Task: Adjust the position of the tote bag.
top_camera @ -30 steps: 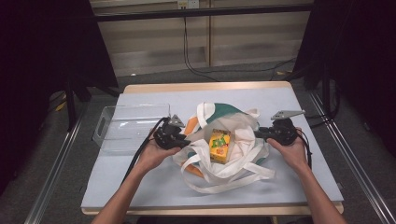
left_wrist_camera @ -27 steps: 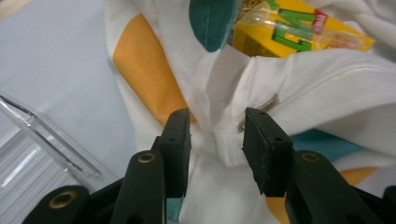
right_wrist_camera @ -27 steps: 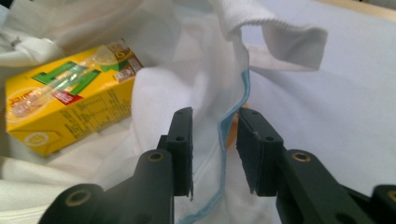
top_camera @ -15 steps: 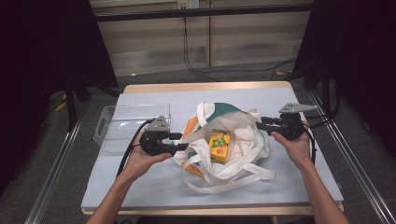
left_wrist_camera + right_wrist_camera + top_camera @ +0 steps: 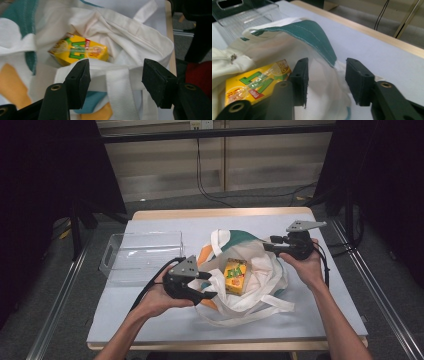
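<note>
A: Both sets of jaws have just been opening. The left gripper (image 5: 204, 286), at lower centre of the high view, stands wide off the tote bag (image 5: 260, 270), with only a strap lying loose between its pads.

B: And the right gripper (image 5: 267, 243), upper right, gapes around the rim, not pinching. The yellow carton (image 5: 235, 275) sits mid-frame in the bag's mouth, so I'd reach for it straight in, clear of the straps, then carry it to the clear bin (image 5: 142, 255) at left

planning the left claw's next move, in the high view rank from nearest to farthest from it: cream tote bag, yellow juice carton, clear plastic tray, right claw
1. Cream cloth tote bag: just beside the left claw, on its right.
2. Yellow juice carton: inside the bag.
3. Clear plastic tray: back-left. Close to the carton's rank.
4. Right claw: across the bag, far right.
</note>
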